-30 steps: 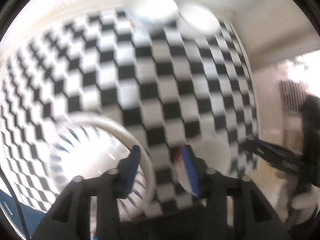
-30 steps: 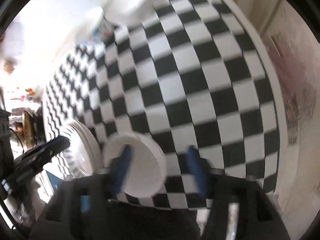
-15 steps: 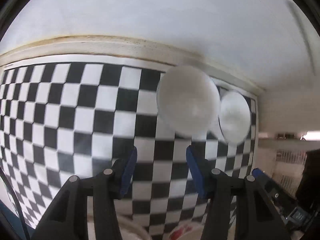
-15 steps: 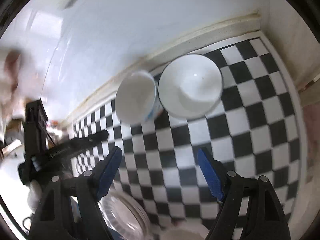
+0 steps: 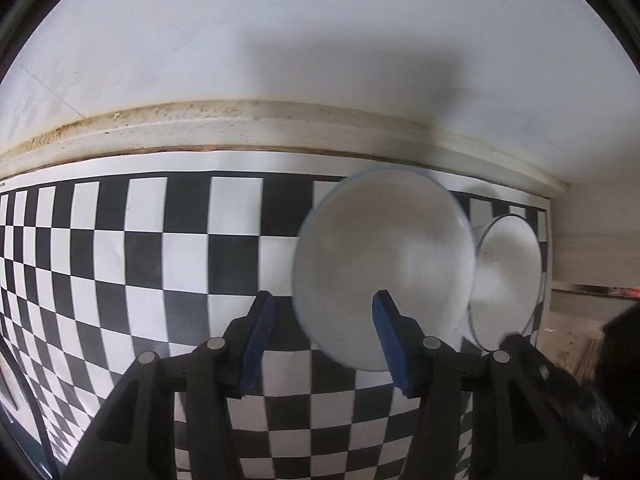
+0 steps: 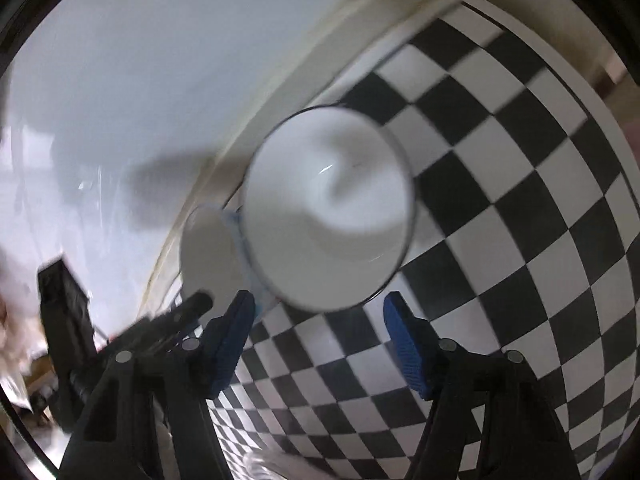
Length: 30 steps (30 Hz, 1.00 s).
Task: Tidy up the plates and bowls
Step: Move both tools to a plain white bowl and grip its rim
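Two white bowls at far end of checkered desk, close under wall, side by side and touching or nearly so. In left wrist view: big bowl nearer centre, second bowl to its right by desk corner. In right wrist view: dark-rimmed bowl central, blue-trimmed bowl at its left, half hidden.

Left claw part open, gripping nothing; right blue pad overlaps big bowl's near rim in picture, left pad over bare checker. Probably lining up to straddle rim for a pinch; contact not clear because of blur.

Right claw closing, nothing between pads; dark-rimmed bowl sits beyond tips. Likely narrowing to rim width ahead of grasp.

Both claws angled down at one bowl each, likely to nest them. Bowl pairing across views uncertain.
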{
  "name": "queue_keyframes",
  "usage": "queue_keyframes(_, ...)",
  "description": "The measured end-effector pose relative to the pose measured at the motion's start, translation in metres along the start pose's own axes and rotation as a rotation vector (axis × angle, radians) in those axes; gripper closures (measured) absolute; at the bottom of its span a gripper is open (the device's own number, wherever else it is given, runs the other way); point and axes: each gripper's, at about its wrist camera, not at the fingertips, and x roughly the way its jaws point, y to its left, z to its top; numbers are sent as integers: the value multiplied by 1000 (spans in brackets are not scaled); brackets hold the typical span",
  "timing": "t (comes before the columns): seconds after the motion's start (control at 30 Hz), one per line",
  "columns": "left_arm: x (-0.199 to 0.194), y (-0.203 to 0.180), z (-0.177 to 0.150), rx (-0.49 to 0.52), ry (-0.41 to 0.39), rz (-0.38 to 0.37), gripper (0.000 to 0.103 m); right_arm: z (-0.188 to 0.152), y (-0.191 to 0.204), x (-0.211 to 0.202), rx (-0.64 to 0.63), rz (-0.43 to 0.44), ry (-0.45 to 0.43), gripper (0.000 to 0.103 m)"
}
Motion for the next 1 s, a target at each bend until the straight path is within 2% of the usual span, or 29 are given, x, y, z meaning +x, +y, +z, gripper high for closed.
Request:
queue_keyframes(0.07, -2, -3, -3, 6, -8, 17, 54, 7, -14, 7, 62, -10, 16, 62)
queue_keyframes(0.1, -5, -4, -8, 6, -13, 23, 54, 7, -20, 11, 82, -23, 21, 75)
queue_keyframes(0.23, -12, -13, -12, 22, -37, 54, 54, 11, -33, 12, 111, -9, 19, 83)
queue_keyframes(0.43, -35, -40, -9, 90, -102, 79, 54, 17, -32, -7, -6, -146, 4, 92)
queue_keyframes(0.53, -37, -62, -4, 153, -103, 73, 54, 25, -38, -12, -51, -185, 28, 92)
queue_keyframes(0.63, -28, -88, 2, 238, -52, 41, 54, 29, -38, -12, -98, -205, 58, 92)
queue_keyframes(0.77, 1, -122, 8, 360, 81, 8, 54, 32, -37, -12, -126, -206, 83, 92)
queue_keyframes(0.83, 20, -139, 9, 428, 143, 45, 53, 36, -42, -15, -125, -199, 88, 92)
queue_keyframes(0.9, 32, -153, 10, 478, 152, 124, 53, 36, -45, -19, -127, -193, 90, 92)
queue_keyframes(1.0, 39, -161, 11, 519, 174, 171, 51, 43, -54, -29, -131, -188, 93, 92)
